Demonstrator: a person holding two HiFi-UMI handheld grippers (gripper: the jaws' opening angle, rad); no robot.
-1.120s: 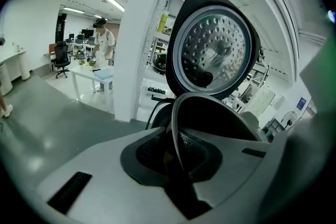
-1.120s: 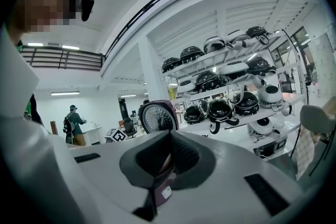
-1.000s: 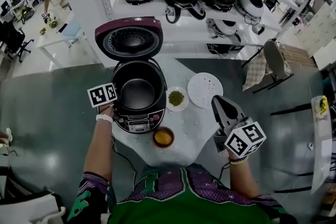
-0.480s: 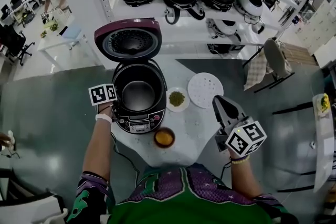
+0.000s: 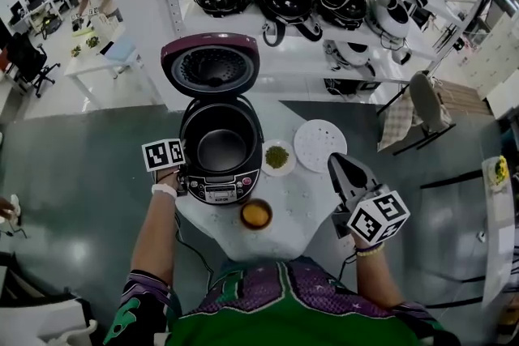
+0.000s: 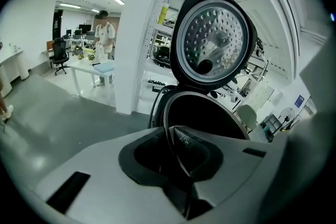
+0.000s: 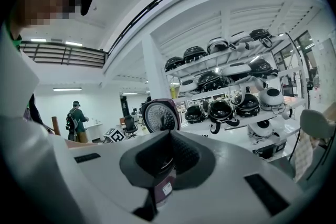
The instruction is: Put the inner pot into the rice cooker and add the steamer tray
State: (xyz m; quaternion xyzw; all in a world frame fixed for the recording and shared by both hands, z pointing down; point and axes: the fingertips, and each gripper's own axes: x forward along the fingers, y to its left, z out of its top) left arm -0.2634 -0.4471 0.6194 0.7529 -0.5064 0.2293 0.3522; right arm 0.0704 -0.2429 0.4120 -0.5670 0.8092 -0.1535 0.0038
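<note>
Looking down in the head view, the rice cooker (image 5: 212,192) stands on the round desk (image 5: 304,202) with its lid (image 5: 211,65) thrown back. The inner pot (image 5: 220,148) looks seated in the body, so I'd call the first half done. The left gripper (image 5: 183,171) is at the cooker's left rim. The steamer tray (image 5: 320,145), a white perforated disc, lies flat on the desk to the cooker's right, untouched, and it is what's left to do. The right gripper (image 5: 336,162) hovers just beside it. A small dish (image 5: 276,156) of green grains sits between cooker and tray, right on the carry path, and an orange bowl (image 5: 256,214) sits nearer the person.

Switching to the left gripper view, the left gripper (image 6: 176,150) has its fingers (image 6: 193,145) pinched on a thin rim, which I take to be the inner pot (image 6: 210,120). They will need to let go.

Over in the right gripper view, the right gripper (image 7: 168,157) has its fingers closed and holds nothing. They must open before taking the tray. Shelves (image 7: 231,86) of other cookers stand well behind.
</note>
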